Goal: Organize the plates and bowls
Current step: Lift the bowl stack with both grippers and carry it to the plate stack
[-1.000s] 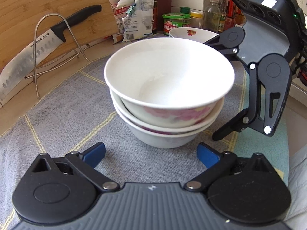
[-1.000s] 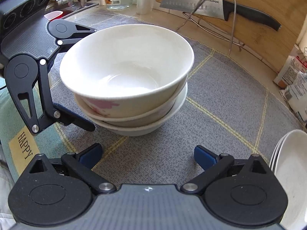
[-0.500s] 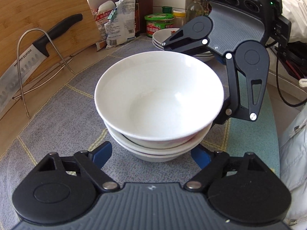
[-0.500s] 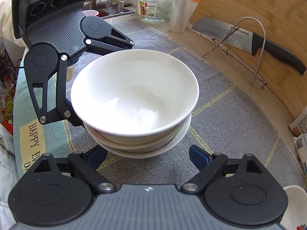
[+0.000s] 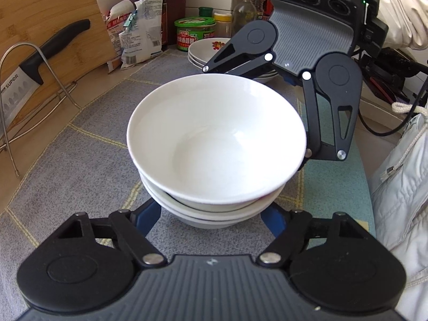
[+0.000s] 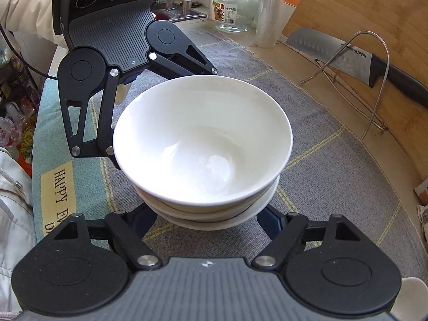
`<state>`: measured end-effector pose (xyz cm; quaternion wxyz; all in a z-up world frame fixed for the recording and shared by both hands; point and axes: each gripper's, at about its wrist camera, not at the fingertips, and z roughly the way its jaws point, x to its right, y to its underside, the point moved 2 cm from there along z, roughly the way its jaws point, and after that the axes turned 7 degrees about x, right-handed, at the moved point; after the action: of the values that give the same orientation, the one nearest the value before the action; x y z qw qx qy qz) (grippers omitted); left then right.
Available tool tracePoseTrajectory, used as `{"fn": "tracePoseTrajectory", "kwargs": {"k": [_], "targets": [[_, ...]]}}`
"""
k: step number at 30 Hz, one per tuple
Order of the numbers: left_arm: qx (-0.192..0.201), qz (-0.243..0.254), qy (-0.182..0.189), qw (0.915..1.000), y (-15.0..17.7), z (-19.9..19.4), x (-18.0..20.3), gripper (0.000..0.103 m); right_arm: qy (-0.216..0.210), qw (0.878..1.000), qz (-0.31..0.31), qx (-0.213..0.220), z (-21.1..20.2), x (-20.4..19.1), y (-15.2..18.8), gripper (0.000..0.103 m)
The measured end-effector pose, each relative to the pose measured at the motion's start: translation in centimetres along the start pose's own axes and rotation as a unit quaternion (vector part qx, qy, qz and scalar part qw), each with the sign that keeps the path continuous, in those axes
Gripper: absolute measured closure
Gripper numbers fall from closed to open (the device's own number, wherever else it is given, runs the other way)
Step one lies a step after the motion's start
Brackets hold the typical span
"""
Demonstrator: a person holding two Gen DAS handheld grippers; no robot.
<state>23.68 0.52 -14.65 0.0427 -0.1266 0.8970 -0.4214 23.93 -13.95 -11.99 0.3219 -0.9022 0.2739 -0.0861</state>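
Bowl stack (image 5: 214,144): 3 white bowls nested, standing on the grey mat (image 5: 80,160) at the centre of both views; the top bowl sits slightly askew on the 2 below.
Left gripper (image 5: 211,214): jaws spread wide, 1 blue pad at each side of the lowest bowl; whether the pads touch it cannot be told.
Right gripper (image 6: 206,216): jaws likewise apart, straddling the base of the stack from the opposite side; contact not confirmed.
Plate stack (image 5: 211,50): plates piled at the far end of the mat, near the green-lidded jar (image 5: 194,33); about 3 rims show, exact count unclear.
Risk 1: the 2 upper bowls are held by nothing but nesting; an uneven lift by the 2 grippers would likely tip or slide the top bowl off.
Risk 2: glazed ware is probably slippery against the pads; a weak squeeze low on the curved wall could let the stack drop.
Risk 3: the 2 grippers face each other closely across the stack; a misjudged closing could knock linkage against linkage or shove the stack sideways.
Risk 4: the knife (image 6: 361,64), 1 seen, rests on a wire rack (image 6: 374,85) near the mat edge; a wide swing could strike it.
Count: 3 bowls, 2 grippers, 1 knife, 1 cutting board (image 6: 347,8).
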Motion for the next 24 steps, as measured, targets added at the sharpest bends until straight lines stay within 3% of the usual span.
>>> {"fn": "tracePoseTrajectory", "kwargs": {"k": [12, 24], "targets": [[-0.008, -0.004, 0.045, 0.9989, -0.2, 0.9, -1.0, 0.018, -0.027, 1.0, 0.0, -0.015, 0.8, 0.6, -0.4, 0.018], [-0.006, -0.008, 0.053, 0.9985, -0.2, 0.9, -1.0, 0.019, -0.035, 0.999, 0.014, -0.018, 1.0, 0.9, -0.5, 0.017]]}}
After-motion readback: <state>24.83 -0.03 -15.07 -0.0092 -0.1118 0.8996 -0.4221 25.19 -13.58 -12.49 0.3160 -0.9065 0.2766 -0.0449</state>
